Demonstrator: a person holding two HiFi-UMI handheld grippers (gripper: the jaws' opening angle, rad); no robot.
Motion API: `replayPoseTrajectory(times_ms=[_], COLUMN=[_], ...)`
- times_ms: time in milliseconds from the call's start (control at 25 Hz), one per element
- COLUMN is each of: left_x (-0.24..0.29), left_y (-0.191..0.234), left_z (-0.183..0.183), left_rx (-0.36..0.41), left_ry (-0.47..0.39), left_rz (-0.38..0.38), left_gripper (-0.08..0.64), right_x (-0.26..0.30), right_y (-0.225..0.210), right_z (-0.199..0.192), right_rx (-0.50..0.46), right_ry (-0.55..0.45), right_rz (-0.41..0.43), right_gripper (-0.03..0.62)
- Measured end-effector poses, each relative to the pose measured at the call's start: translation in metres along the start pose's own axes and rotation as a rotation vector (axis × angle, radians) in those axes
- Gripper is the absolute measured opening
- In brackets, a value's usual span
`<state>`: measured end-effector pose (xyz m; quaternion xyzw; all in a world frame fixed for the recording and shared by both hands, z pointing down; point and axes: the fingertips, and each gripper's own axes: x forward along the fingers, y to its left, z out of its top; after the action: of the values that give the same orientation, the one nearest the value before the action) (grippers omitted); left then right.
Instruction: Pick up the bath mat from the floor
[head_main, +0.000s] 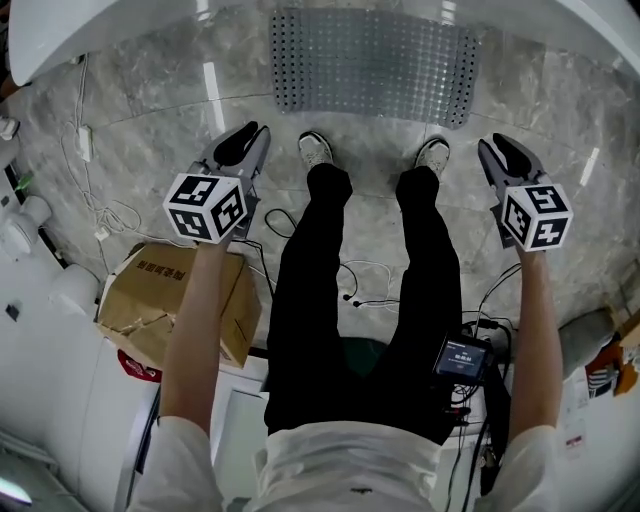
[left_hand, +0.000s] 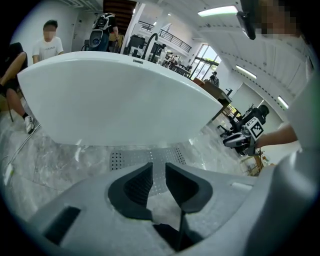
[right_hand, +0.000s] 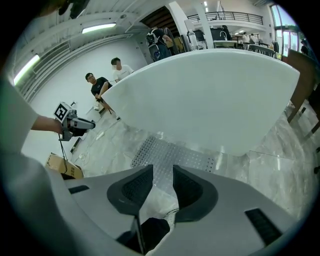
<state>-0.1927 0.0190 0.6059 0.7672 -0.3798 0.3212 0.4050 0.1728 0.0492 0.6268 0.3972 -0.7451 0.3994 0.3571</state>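
Grey marble floor (head_main: 150, 120) underfoot, white bathtub (head_main: 100, 35) curving across the top, and right at its base lies the bath mat (head_main: 372, 65), a grey perforated sheet, flat on the floor just ahead of the person's shoes (head_main: 315, 148). Left tool (head_main: 250, 140) and right tool (head_main: 500, 150) hang either side of the legs, both pitched downward, both short of the mat. Looking along each one: jaws a narrow slot apart, nothing between them, only mat and marble showing through the gap. So this reads as the approach, grasp not yet made.

How to do it well? A thin mat lying flat offers no bite from above, so I'd judge the near edge is the target: one tool to each near corner, lower jaw slid under the lip, then pinch. That slot looks tight for the job; wider jaws would catch the edge more easily. Grip both corners evenly and lift together so the sheet hangs rather than folds. It may cling to smooth stone, so peel, don't yank. Keep clear of the tub wall and the cables (head_main: 110, 215) off to the left.
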Motion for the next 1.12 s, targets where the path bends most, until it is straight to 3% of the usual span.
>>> replayPoseTrajectory(times_ms=[680, 1120], left_x=[0.097, 0.164], left_y=[0.055, 0.105], left_z=[-0.052, -0.095], left_rx=[-0.016, -0.059], left_ry=[0.055, 0.103], left_rz=[-0.004, 0.041], left_gripper=[0.147, 0.195], right_x=[0.101, 0.159], right_y=[-0.064, -0.12], right_z=[-0.055, -0.107], right_rx=[-0.01, -0.003], right_ry=[0.073, 0.163], right_rz=[-0.055, -0.094], right_gripper=[0.115, 0.134])
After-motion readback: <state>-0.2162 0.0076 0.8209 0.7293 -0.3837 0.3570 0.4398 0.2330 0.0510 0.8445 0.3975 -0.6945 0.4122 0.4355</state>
